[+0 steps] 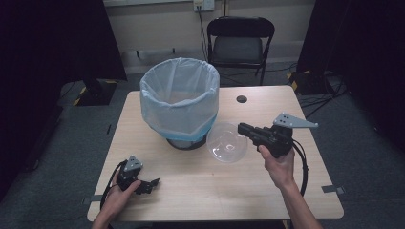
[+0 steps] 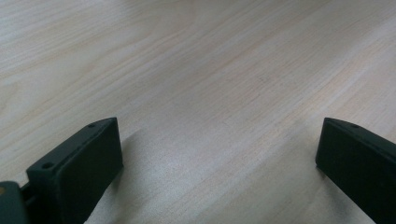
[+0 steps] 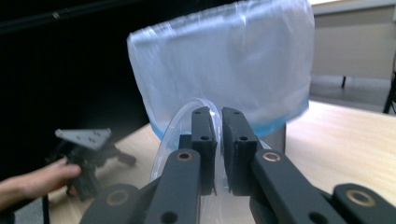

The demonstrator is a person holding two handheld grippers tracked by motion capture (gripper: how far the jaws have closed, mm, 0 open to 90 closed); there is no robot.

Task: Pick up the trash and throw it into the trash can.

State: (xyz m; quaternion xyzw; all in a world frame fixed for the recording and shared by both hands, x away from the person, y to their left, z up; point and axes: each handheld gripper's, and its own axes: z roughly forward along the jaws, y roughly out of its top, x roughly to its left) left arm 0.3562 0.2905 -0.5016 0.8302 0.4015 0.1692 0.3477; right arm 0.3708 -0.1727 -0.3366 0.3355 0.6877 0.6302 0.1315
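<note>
Wooden table (image 1: 267, 102) mid-frame – lined bin (image 1: 180, 98) at centre. Right gripper (image 1: 243, 128) pinches the clear bowl's (image 1: 227, 142) rim. Left gripper (image 1: 152, 183), lower left – jaws spread apart.

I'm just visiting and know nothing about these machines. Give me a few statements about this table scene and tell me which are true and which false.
1. The right tongs are shut on the rim of the clear bowl. True.
2. The left tongs are closed tight. False: their jaws stand wide apart over bare table.
3. The lined bin lies tipped on its side. False: it stands upright.
4. The clear bowl sits beside the bin, not inside. True.
5. A chair stands beyond the table. True.
</note>
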